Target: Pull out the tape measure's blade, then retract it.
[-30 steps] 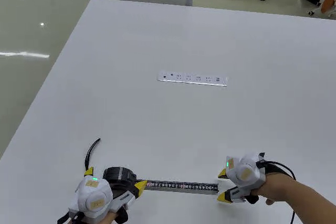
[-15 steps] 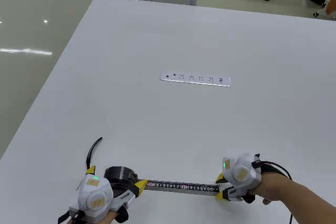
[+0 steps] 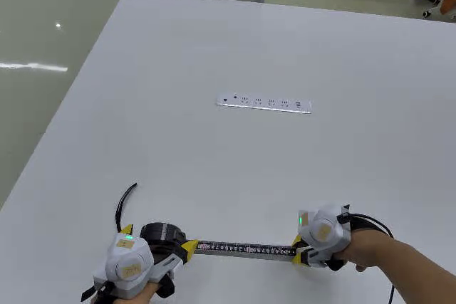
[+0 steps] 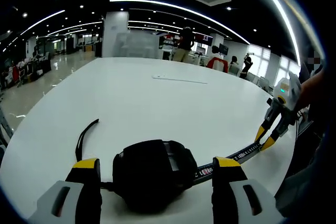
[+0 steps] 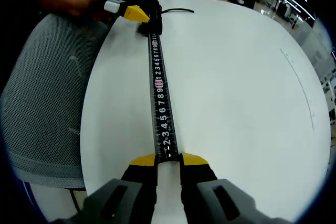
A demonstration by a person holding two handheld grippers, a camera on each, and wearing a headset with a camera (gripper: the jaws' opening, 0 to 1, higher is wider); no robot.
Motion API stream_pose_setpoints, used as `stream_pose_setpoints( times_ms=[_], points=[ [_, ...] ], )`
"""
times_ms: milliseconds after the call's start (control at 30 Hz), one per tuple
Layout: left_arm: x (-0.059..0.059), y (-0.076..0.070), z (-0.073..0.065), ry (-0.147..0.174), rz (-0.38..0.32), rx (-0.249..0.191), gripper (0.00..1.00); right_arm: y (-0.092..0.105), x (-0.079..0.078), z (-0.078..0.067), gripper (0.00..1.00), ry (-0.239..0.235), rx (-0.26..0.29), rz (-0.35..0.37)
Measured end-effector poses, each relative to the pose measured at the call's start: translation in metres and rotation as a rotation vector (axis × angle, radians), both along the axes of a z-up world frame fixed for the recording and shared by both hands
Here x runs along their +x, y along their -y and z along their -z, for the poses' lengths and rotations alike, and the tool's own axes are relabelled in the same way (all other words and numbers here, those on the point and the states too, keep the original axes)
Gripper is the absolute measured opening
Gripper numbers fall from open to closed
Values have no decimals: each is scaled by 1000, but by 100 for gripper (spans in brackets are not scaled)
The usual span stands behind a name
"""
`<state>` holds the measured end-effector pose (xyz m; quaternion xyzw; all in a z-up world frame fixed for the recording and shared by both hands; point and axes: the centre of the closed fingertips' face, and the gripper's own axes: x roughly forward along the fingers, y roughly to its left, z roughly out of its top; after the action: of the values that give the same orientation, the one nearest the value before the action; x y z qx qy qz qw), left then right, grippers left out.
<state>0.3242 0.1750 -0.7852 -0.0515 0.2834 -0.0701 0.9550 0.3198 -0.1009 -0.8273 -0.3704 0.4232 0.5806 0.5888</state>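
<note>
Now | blade [image 3: 246,250] left-right | case [image 3: 162,233] at left gripper [image 3: 159,239] | tip in right gripper [image 3: 294,250]

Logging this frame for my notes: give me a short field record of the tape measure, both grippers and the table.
case: black, on the table, between the left gripper's jaws
blade: pulled out, flat on the table between the two grippers
right gripper: shut on the blade's end
strap: black, lying on the table beside the case
power strip: white, mid-table, apart from the work
stage: blade out, not yet retracted
</note>
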Motion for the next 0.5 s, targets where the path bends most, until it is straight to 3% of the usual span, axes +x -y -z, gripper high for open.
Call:
stream_pose_setpoints(
  times_ms=[67,133,233,267,500],
  points=[
    [0,0,2,-11,-8,-11,82,-1,-3,-1,14,-5,-25,11],
    [-2,2,8,-42,-10,-43,78,0,-4,1,14,9,-53,6],
    [-1,1,10,-49,-21,-54,73,0,-4,1,14,18,-78,17],
    [-3,3,12,-69,-29,-70,71,0,-4,2,14,14,-82,26],
    [-1,-1,17,-79,-41,-60,66,2,-3,2,14,23,-84,49]
  ],
)
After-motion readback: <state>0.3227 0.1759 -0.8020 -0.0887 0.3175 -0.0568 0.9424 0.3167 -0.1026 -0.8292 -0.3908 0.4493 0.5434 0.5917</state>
